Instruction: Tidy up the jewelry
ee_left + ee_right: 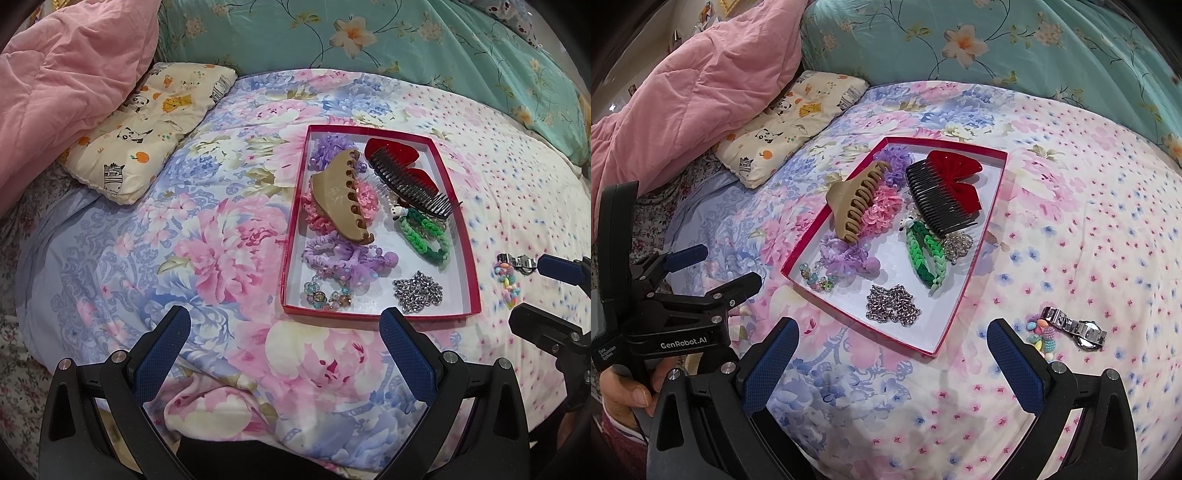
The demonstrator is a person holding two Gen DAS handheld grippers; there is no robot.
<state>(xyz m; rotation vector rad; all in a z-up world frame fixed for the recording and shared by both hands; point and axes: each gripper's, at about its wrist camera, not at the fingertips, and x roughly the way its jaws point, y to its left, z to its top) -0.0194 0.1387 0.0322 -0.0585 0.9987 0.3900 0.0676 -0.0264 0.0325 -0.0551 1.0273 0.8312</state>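
1. The left gripper [284, 332] is gaping wide, holding nothing.
2. The right gripper [892, 345] is gaping wide too, holding nothing.
3. The watch [1076, 326] and bead bracelet [1043, 338] are lying on the bed, just beside the red box [938, 347].

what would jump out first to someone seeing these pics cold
The red tray in the middle of the floral bedspread, crowded with a tan claw clip, black comb, scrunchies and a chain. Next, the watch and bead bracelet lying outside it to the right, just beyond the open right gripper.
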